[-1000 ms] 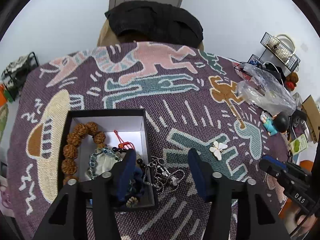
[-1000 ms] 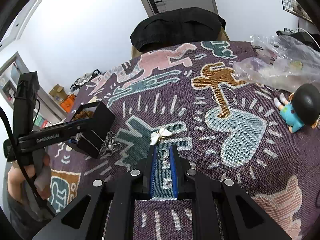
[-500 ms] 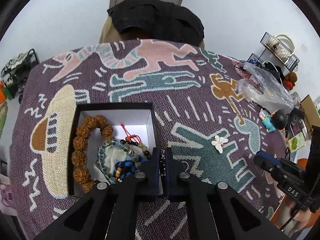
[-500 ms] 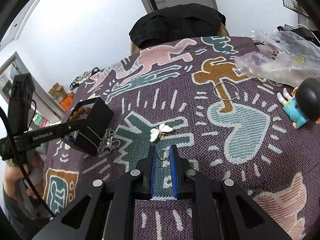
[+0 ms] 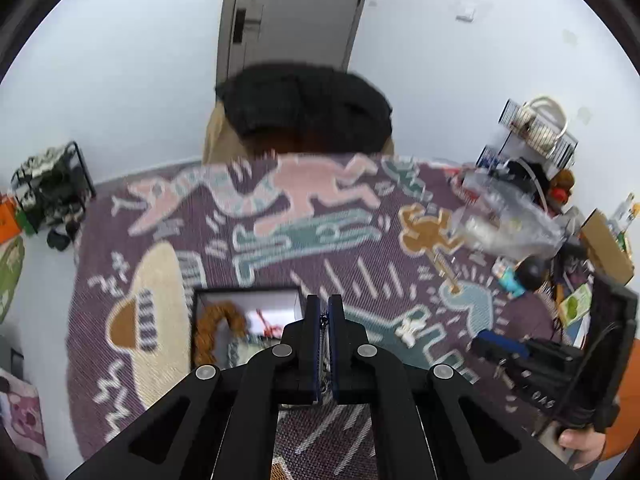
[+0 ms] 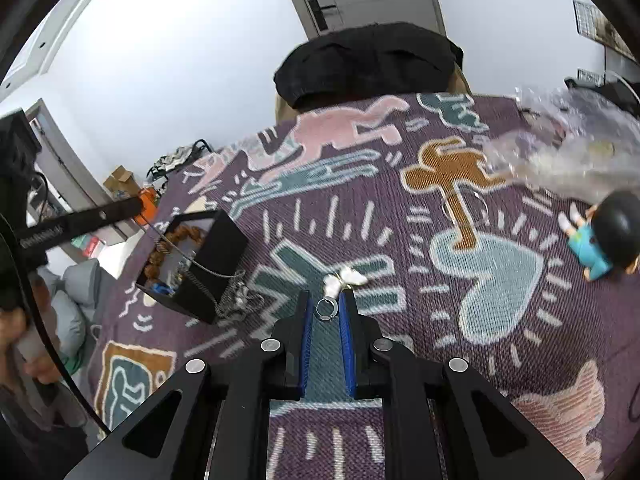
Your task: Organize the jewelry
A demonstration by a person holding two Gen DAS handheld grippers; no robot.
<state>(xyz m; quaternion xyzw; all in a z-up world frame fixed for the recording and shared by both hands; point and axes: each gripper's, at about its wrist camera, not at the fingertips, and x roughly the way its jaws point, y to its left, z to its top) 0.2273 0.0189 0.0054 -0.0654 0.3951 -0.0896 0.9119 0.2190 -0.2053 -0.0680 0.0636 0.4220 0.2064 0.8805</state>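
Chain (image 6: pixel 208 268) runs taut from our left tool (image 5: pixel 324 320), whose fingers are pressed together on it, down over the wall of the black box (image 6: pixel 224 248) to a heap of links and pendant on the tabletop (image 6: pixel 500 320) just beside the box. We judge the high hold is meant to lift the heap clear so it can drop inside, where the brown bead bracelet (image 5: pixel 216 322) and other beaded pieces already lie. Our right tool (image 6: pixel 327 308) pinches a small silver ring (image 6: pixel 326 309) just above the cloth, likely waiting its turn. The white butterfly clip (image 6: pixel 346 278) rests just beyond it, untouched; a thin bangle (image 6: pixel 466 208) lies farther off.
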